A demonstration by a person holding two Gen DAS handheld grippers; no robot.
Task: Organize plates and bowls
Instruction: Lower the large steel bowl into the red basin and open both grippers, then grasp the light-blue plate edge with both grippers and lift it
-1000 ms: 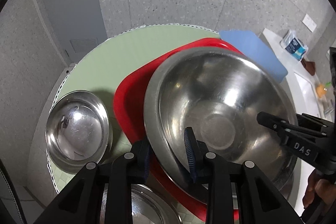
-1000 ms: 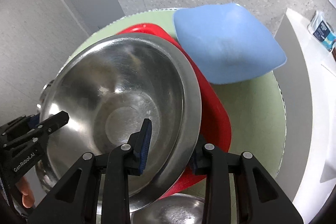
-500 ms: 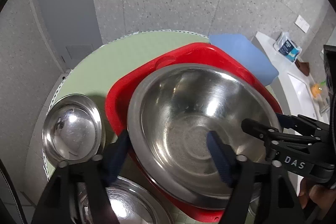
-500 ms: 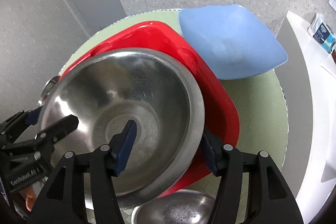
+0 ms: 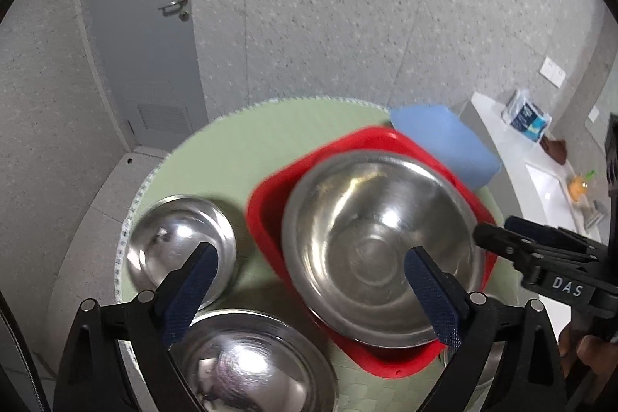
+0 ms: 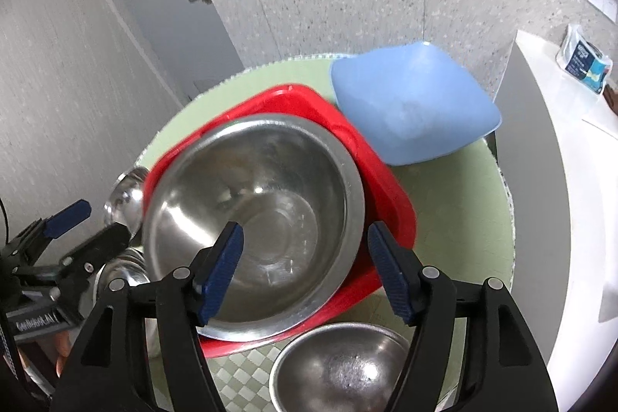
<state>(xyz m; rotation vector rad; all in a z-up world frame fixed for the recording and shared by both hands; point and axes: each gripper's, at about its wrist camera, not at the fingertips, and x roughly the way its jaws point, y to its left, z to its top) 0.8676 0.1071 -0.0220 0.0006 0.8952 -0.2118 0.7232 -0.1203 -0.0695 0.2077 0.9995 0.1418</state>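
A large steel bowl [image 5: 380, 246] rests inside a red square basin [image 5: 270, 215] on a round green table [image 5: 231, 157]; it also shows in the right wrist view [image 6: 255, 203], in the red basin [image 6: 386, 188]. My left gripper [image 5: 309, 292] is open and empty, raised above the bowl's near rim. My right gripper [image 6: 305, 269] is open and empty above the bowl's right rim. A blue square bowl [image 6: 409, 111] sits behind the basin. Two smaller steel bowls [image 5: 181, 242] [image 5: 255, 365] lie left and front-left.
Another small steel bowl [image 6: 340, 369] sits at the table's front in the right wrist view. A white counter [image 6: 571, 180] with a packet [image 6: 583, 64] stands to the right. A grey door [image 5: 139, 37] and a speckled wall are behind the table.
Both grippers let go of the large steel bowl's rim, opened wide and pulled back and up. The bowl now sits in the red basin.
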